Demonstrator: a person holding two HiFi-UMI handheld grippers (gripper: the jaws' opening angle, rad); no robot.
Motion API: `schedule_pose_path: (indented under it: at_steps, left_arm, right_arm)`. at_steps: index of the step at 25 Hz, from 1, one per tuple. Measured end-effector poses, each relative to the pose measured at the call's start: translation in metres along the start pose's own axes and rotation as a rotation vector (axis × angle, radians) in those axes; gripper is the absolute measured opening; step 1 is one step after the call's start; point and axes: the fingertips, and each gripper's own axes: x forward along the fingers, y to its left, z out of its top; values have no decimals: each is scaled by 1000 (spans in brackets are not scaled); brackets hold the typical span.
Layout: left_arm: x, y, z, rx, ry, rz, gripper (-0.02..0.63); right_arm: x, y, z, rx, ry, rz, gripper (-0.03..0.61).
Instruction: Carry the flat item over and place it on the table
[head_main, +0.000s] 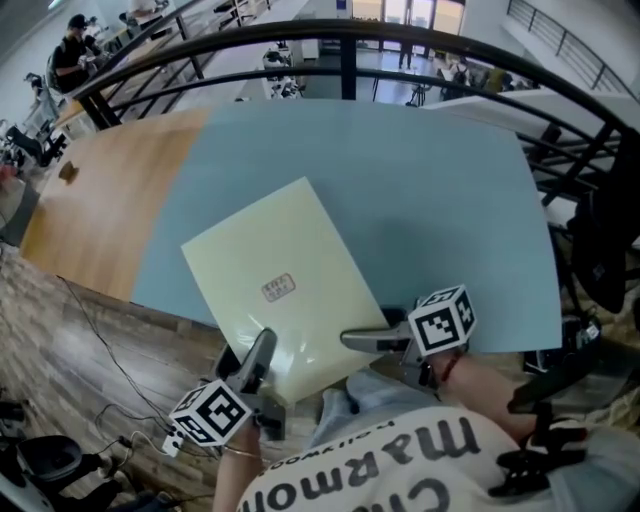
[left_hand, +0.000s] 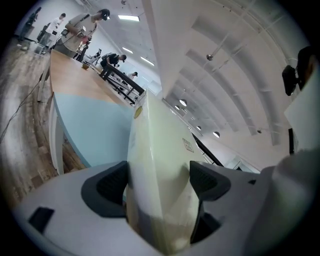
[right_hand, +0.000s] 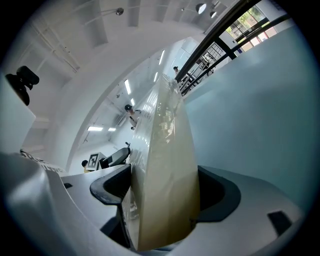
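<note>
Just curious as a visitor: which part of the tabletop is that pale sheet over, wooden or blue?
The blue part: the sheet is over its near edge. The wooden part lies off to the left, clear of the sheet.

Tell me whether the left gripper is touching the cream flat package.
Touching. In the left gripper view, the left gripper has both jaws pressed against opposite faces of the cream flat package, no gap either side.
</note>
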Motion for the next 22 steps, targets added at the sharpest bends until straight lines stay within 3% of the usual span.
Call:
schedule_pose_path:
  at_steps: [14,22]
  left_arm:
    - [68,26,28,-72,9,100,380]
    - [97,37,23,-91,62,122,380]
  right_arm:
    - [33,-54,66,44,88,50,377]
    - [37,-85,71,99,100,44,377]
